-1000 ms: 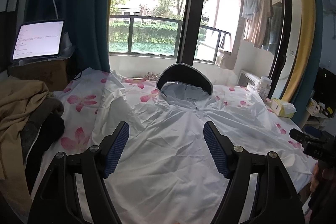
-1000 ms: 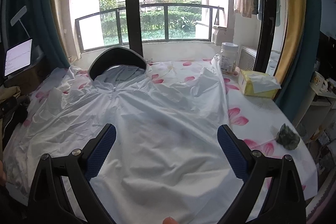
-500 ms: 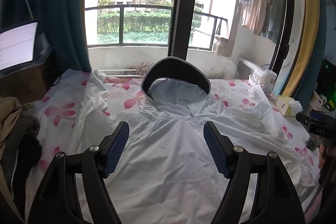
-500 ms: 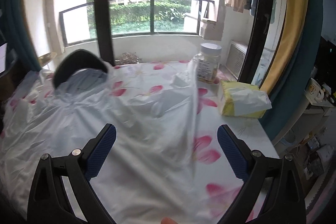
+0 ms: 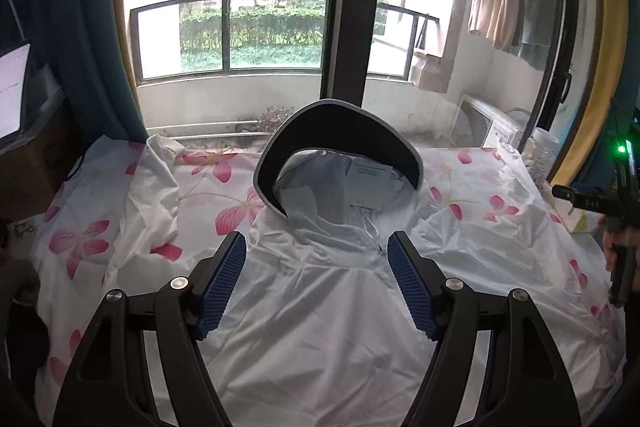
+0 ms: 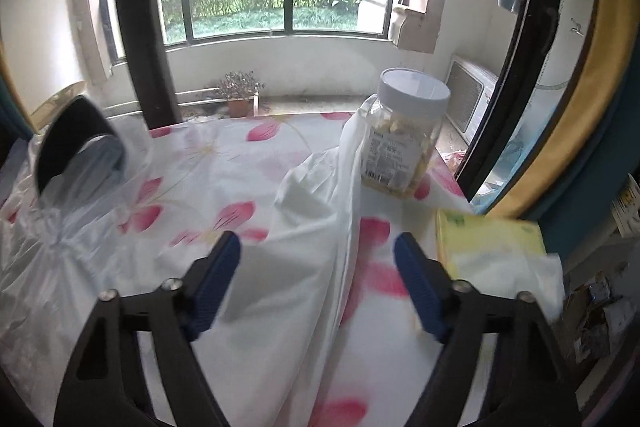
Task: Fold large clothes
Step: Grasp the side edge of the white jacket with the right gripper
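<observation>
on the counter with the pink-flower cloth [image 5: 100, 239], white hooded jacket [image 5: 320, 307] is lying spread flat, front up, hood with dark brim [image 5: 340, 131] pointing at the window. right sleeve [image 6: 320, 211] is running out toward the far right corner, its end bunched against the jar.

step, as i read it: going for the first sleeve fold. nothing is gripped yet.

left claw [image 5: 316, 283] is hovering over the chest just below the hood, jaws standing wide, holding nothing.

right claw [image 6: 318, 283] is lining up over the sleeve, jaws closing, sleeve fabric lying between them but pads not pressing on it.

next move probably calls for dropping onto the sleeve, pinching one ridge of the thin cloth, then carrying it inward across the body. risk: slippery fabric sliding out, or the sleeve end dragging the jar.

containers: clear plastic jar [image 6: 404, 143], white lid on, is holding yellowish pieces, cannot tell what. yellow tissue pack [image 6: 492, 247] beside it, a white tissue sticking out.
</observation>
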Motion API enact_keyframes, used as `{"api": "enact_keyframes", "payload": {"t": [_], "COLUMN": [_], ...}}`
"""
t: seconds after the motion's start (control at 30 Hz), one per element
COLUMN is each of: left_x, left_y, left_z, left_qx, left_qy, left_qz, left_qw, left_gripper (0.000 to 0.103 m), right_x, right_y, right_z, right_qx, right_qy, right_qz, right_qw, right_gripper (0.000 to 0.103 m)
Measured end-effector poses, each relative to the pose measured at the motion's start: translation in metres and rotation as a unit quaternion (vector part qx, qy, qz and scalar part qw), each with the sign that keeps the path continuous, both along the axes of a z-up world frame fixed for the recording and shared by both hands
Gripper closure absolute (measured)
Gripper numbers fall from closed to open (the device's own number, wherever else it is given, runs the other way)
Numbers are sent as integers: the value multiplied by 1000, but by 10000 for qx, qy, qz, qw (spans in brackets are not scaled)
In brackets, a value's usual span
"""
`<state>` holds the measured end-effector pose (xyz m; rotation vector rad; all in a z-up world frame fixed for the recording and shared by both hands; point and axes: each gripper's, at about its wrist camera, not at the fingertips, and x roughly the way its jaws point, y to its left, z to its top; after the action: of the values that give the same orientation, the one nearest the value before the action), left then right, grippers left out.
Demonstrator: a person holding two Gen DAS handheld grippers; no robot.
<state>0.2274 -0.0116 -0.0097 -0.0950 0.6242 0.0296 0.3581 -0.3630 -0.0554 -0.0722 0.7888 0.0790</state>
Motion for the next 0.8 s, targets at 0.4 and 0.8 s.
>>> {"api": "enact_keyframes", "payload": {"t": [0.4,0.8], "left_x": [31,36], "left_y": [10,20], "left_z": [-19,-24], "left_qx": [33,-32], "left_qy": [240,296], "left_qz": [207,277], "left_qw": [9995,9992], "left_gripper": [27,27], "right_x": [77,85], "right_y": [-14,-16], "right_z": [-29,-25], "right_qx": [-267,-290], "right_qy": [390,268], "right_qz": [-424,-422], "right_qw": [9980,9983], "right_gripper": [58,101]}}
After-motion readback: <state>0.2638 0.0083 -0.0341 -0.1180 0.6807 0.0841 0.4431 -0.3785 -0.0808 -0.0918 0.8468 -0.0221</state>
